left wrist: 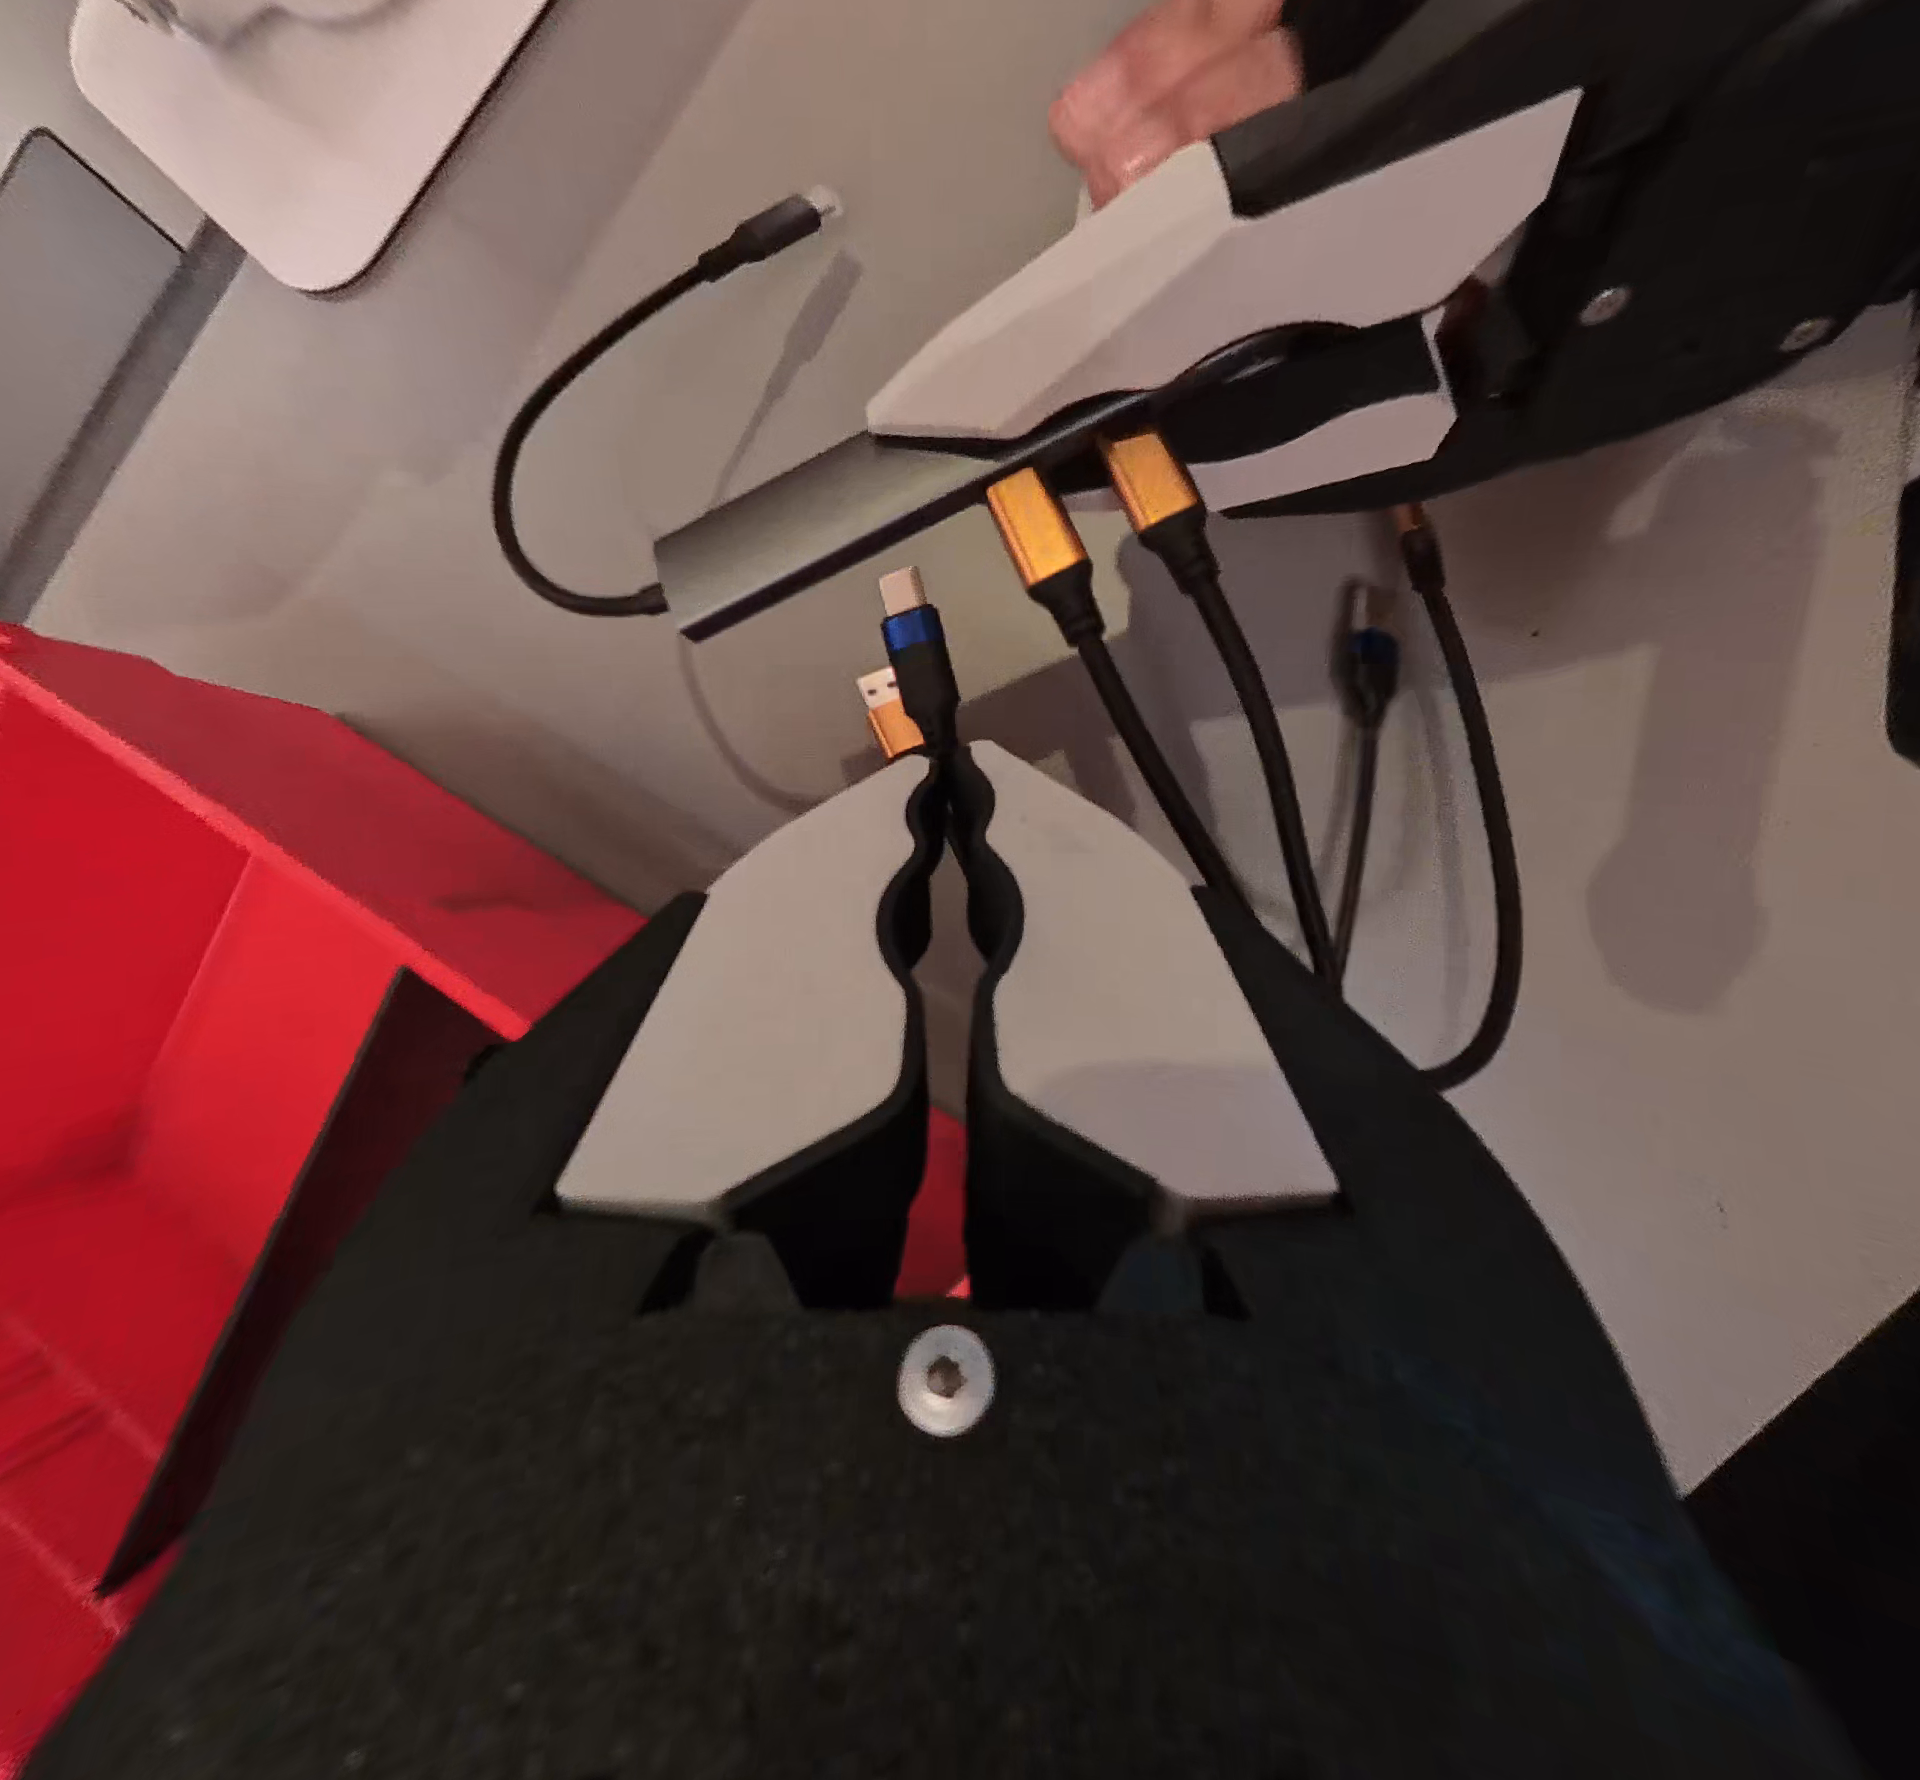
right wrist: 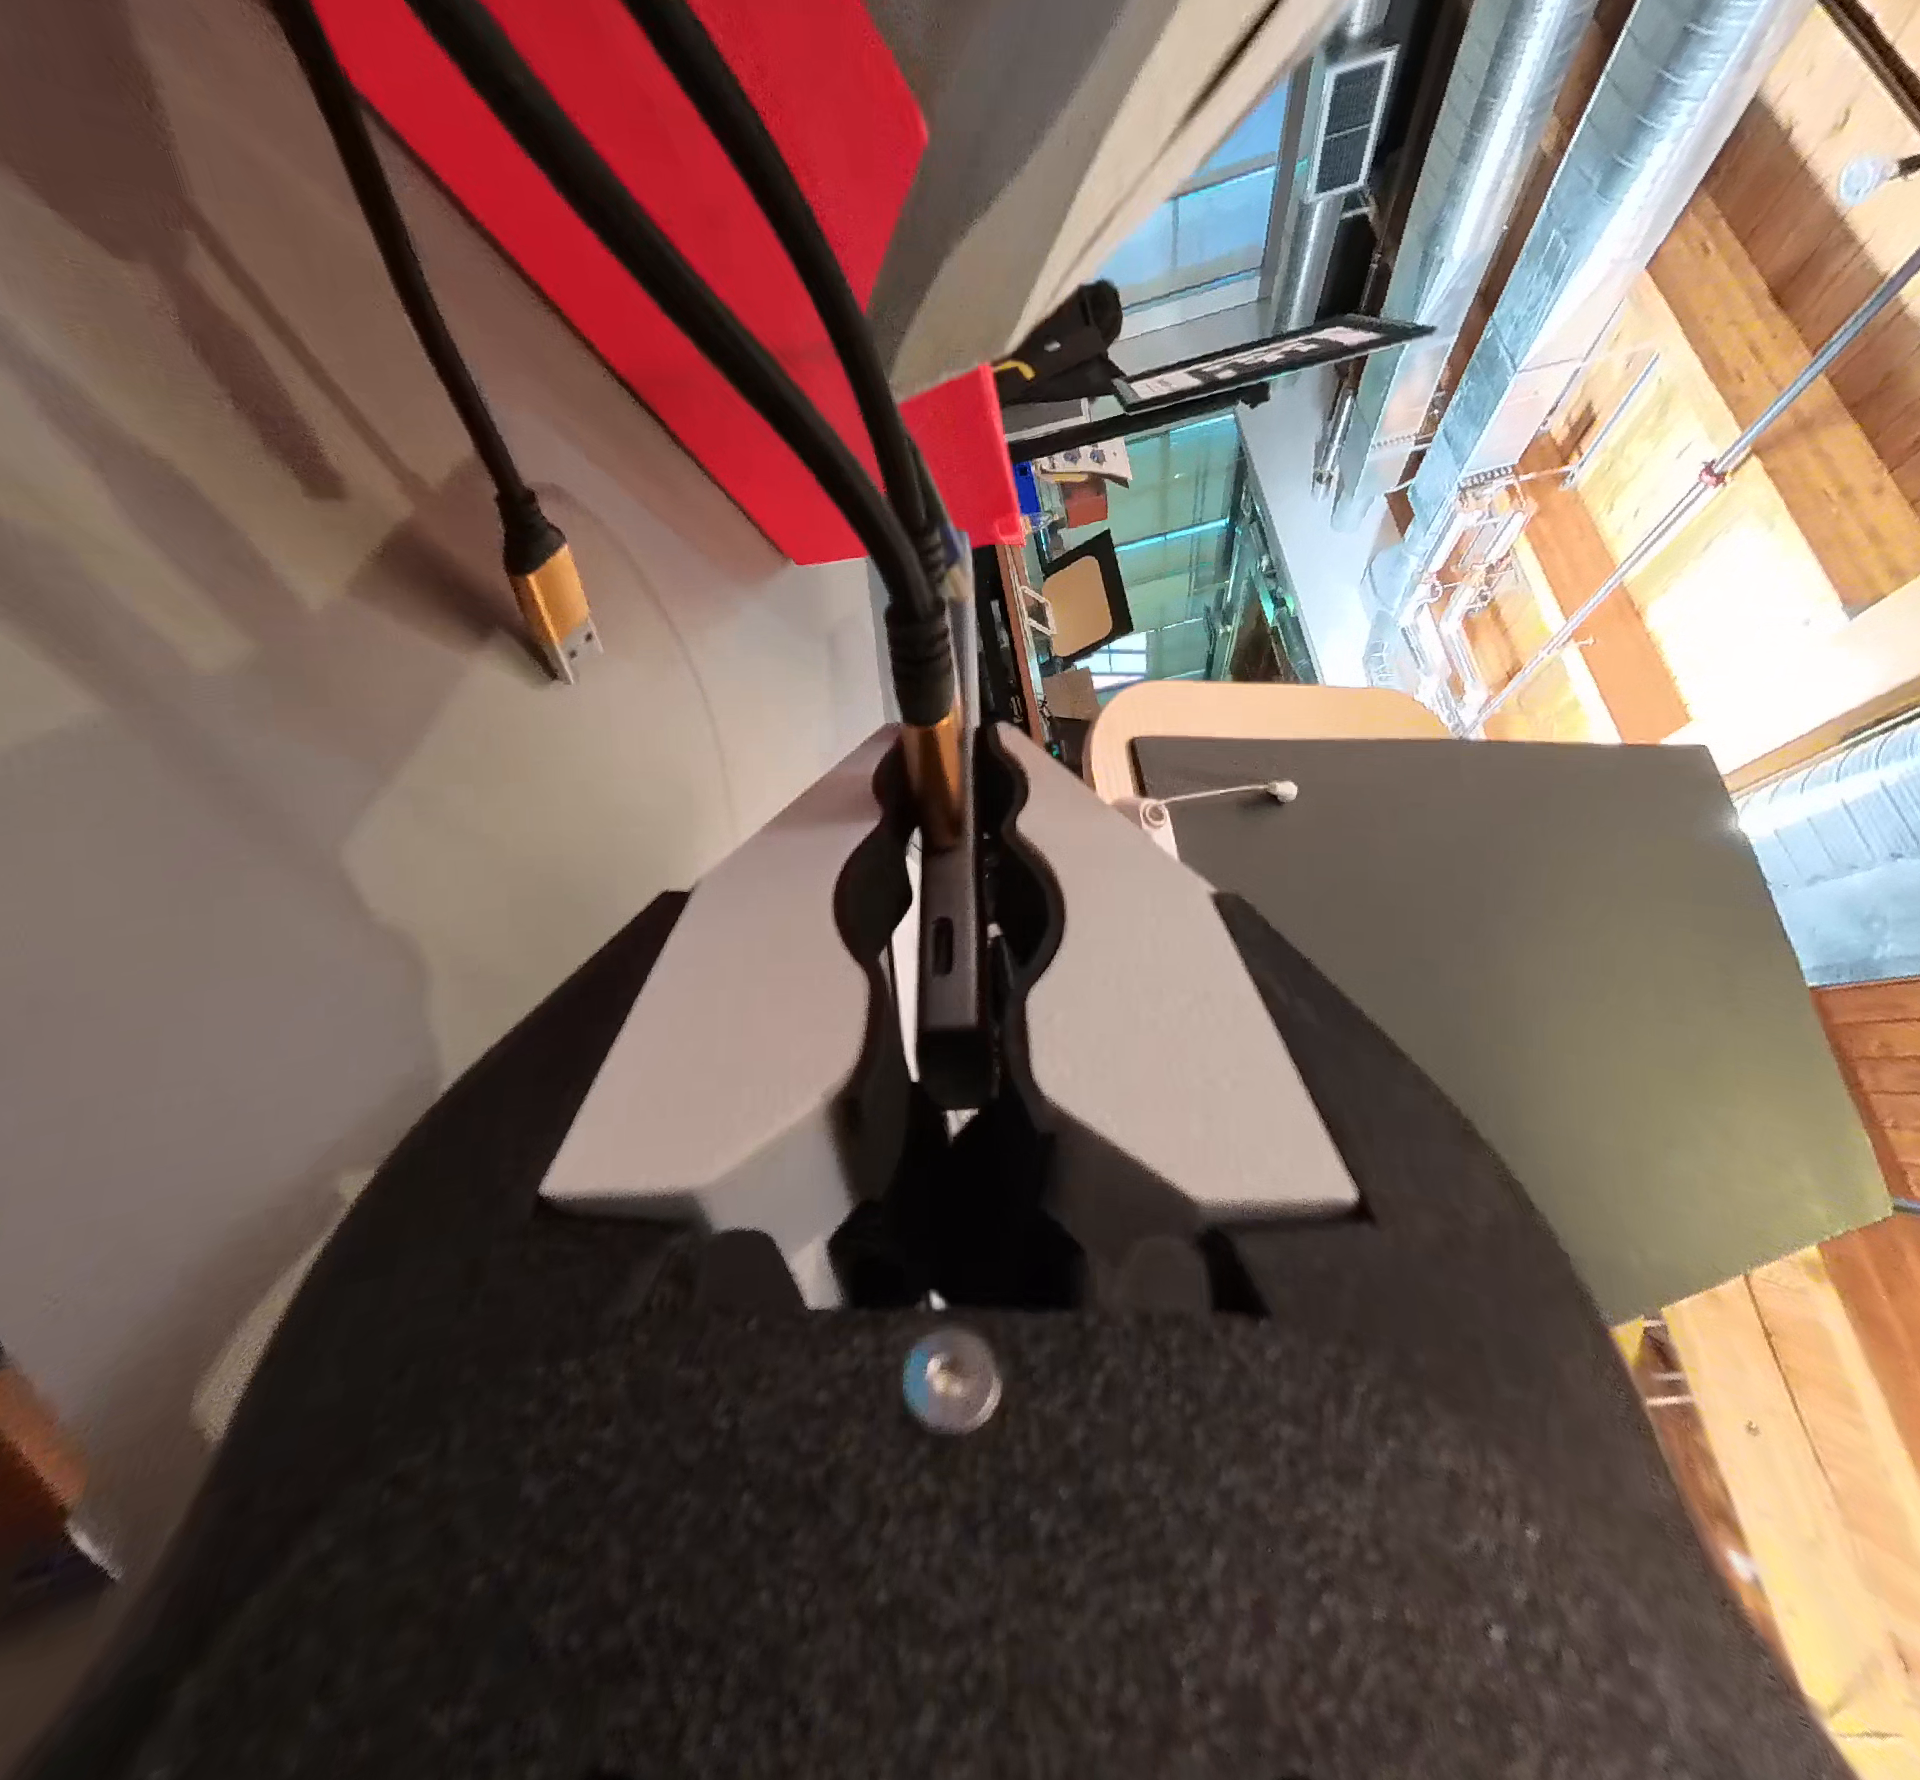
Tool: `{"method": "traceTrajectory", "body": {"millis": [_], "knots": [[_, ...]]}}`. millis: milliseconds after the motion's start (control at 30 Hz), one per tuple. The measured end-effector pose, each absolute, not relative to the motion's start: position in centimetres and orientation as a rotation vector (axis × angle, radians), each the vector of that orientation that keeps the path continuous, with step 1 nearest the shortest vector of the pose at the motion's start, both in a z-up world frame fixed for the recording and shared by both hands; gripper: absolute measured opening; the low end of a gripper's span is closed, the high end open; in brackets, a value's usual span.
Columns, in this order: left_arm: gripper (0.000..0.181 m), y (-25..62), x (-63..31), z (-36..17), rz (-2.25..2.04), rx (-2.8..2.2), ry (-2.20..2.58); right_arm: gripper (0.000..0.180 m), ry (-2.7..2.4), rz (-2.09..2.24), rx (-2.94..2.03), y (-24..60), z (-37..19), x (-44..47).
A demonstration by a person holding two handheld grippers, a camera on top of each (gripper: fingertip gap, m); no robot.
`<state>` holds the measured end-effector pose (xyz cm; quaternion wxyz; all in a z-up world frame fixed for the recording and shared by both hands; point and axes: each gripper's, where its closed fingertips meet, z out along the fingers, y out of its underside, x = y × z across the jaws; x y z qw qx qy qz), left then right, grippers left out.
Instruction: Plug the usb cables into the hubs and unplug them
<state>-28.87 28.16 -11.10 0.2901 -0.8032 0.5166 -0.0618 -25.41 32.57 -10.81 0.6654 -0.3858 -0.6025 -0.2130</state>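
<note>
In the left wrist view a red bin (left wrist: 156, 951) fills the left edge, its rim close beside the left gripper (left wrist: 951, 764). Pale counter (left wrist: 1714, 1159) lies open at lower right, and a white pad (left wrist: 343, 68) sits at upper left. The left gripper's jaws pinch a black cable just behind its blue-collared plug (left wrist: 914, 629), with a gold plug (left wrist: 888, 712) beside it; both tips point at the grey hub (left wrist: 810, 525) just beyond, not touching it. The hub is held above the counter by the right gripper (left wrist: 1049, 421), whose jaws clamp its right end. Two gold plugs (left wrist: 1034, 525) sit in the hub's side. A hand (left wrist: 1164, 89) shows at upper right.

In the right wrist view the right gripper (right wrist: 951, 774) grips the hub (right wrist: 951, 951) edge-on, one loose gold plug (right wrist: 551, 587) hangs at left, and wooden beams (right wrist: 1766, 380) fill the right.
</note>
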Motion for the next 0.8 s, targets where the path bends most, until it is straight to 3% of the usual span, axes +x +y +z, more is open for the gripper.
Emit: {"method": "traceTrajectory", "body": {"millis": [800], "knots": [[0.0, 28.8, -29.1, -12.5, -0.17, -2.164, 1.394, 0.008, -1.437, -0.523, -0.864, 32.6, -12.3, -26.0]]}}
